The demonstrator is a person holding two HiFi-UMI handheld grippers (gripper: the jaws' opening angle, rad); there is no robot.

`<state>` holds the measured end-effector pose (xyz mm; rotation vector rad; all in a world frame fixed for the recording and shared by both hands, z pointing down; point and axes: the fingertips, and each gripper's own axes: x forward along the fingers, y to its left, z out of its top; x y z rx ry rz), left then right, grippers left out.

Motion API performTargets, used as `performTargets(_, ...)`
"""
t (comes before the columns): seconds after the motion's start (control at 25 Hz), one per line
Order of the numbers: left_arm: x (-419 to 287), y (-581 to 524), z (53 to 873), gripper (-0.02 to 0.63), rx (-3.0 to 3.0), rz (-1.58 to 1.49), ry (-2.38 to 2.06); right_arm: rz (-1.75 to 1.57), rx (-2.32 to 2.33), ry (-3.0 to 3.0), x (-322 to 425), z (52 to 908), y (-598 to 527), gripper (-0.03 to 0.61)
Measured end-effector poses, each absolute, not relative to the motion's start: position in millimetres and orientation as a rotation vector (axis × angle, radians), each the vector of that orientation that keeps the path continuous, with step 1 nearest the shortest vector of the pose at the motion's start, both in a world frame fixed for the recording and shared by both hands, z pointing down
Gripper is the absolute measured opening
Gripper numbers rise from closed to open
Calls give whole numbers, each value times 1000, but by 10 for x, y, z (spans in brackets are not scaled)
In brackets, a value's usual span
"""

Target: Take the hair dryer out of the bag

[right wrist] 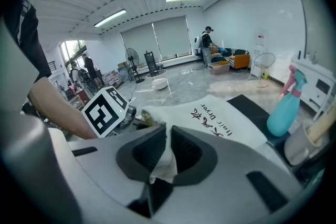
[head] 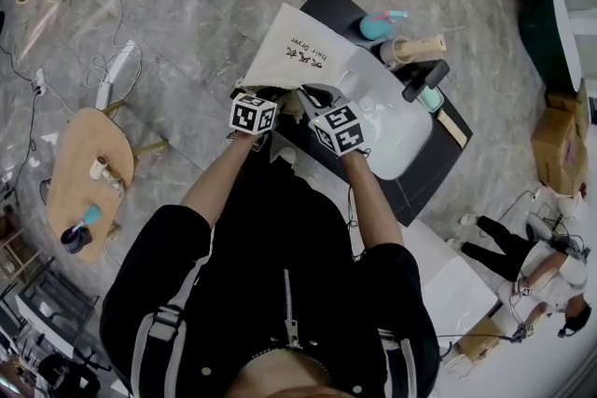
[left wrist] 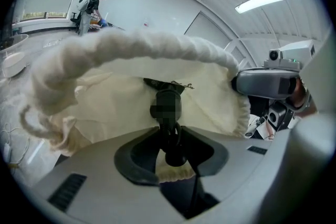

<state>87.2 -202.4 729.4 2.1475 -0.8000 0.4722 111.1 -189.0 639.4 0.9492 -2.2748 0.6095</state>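
Note:
A cream drawstring bag [head: 297, 51] printed "Hair Dryer" lies on the black table [head: 437, 165], its mouth toward me. In the left gripper view I look into the bag's open mouth [left wrist: 210, 97], ringed by thick cord. A black part of the hair dryer [left wrist: 167, 108] with its cord pokes out there, and my left gripper [left wrist: 172, 147] [head: 270, 94] has its pads against it. My right gripper [right wrist: 167, 152] [head: 313, 95] is shut on a fold of the bag's rim [right wrist: 163, 162]. The rest of the dryer is hidden inside the bag.
Behind the bag stand a teal spray bottle [head: 378, 23] [right wrist: 286, 107] and a wooden roll [head: 415, 49]. A white basin-like thing [head: 396, 126] sits right of my hands. A low wooden side table [head: 89, 165] is on the floor at the left.

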Motion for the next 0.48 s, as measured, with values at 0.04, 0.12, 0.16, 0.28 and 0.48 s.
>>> performTargets(0.04,864,-2020,7283,143,2150,466,-802,612,950,-2276,1105,6397,-1892,41)
performTargets(0.12,842,-2005,7262,143,2154,456,-807,615,950,-2278,1090,6399,-1893,41)
performTargets(0.16,830,-1997,7254,143,2156,454,-809,616,952,-2278,1082,6398,-1897,41)
performTargets(0.28,796,-1976,7246,141,2157,451,-814,617,962,-2274,1079,6397,-1919,41)
performTargets(0.48,731,-1913,7228,141,2160,445,-818,634,981,-2274,1094,6391,-1934,41)
